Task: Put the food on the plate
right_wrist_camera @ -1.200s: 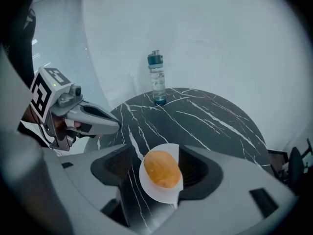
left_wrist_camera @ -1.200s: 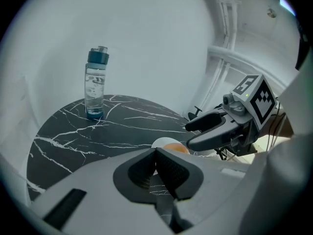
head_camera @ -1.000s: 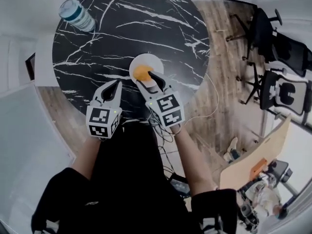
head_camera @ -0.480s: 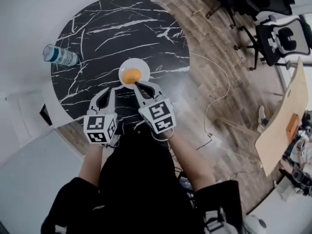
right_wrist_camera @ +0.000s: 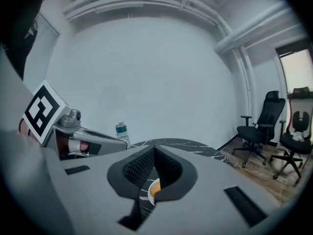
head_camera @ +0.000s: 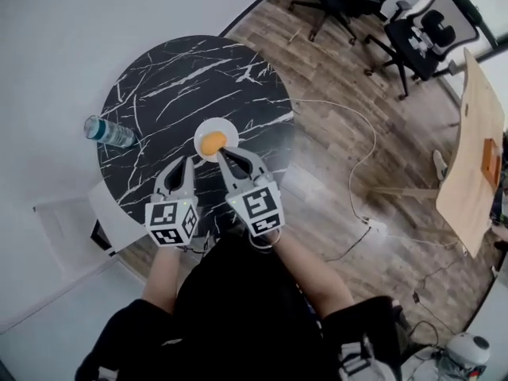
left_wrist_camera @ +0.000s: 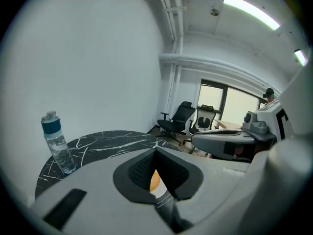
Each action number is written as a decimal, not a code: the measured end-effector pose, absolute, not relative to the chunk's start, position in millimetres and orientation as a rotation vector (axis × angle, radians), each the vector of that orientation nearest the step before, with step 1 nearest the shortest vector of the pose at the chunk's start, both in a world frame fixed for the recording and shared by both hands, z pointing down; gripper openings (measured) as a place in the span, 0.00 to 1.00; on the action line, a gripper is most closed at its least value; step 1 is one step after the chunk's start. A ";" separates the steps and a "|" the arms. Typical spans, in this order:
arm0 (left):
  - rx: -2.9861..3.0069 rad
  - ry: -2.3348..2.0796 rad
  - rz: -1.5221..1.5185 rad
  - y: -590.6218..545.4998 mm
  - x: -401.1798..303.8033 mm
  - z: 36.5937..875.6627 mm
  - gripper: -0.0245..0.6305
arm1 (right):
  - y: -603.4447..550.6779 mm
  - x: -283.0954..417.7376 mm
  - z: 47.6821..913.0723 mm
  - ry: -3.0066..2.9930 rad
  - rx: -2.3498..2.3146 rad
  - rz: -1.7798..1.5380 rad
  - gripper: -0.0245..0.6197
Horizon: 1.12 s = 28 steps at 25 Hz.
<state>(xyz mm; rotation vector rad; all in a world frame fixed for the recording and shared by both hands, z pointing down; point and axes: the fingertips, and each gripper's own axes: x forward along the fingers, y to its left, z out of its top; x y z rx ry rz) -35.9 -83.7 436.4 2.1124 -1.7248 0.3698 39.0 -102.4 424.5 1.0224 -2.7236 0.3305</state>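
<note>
While well apart, bottle (head_camera: 109, 132) and plate (head_camera: 225, 130).

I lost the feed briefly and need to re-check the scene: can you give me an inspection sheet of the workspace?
Surface: round black marble table.
Job's things: orange food lies on the white plate.
Clutter: water bottle standing near the table's edge.
Grippers: left gripper and right gripper both shut, nothing between the fingers.
Cables: white cable loose on the floor.
Surroundings: office chairs, wooden tabletop.
</note>
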 end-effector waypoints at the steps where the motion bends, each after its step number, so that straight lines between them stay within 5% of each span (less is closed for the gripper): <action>1: 2.131 -1.731 0.363 -82.1 -35.2 428.3 0.04 | -100.3 42.2 416.1 -2.731 1.050 0.316 0.03; 18: 2.336 -1.951 0.124 -28.1 -55.4 282.0 0.04 | -51.9 85.6 255.1 -2.838 1.356 -0.148 0.03; 28: 2.356 -1.993 0.078 -8.1 -51.6 266.2 0.04 | -31.3 88.4 237.8 -2.850 1.355 -0.181 0.03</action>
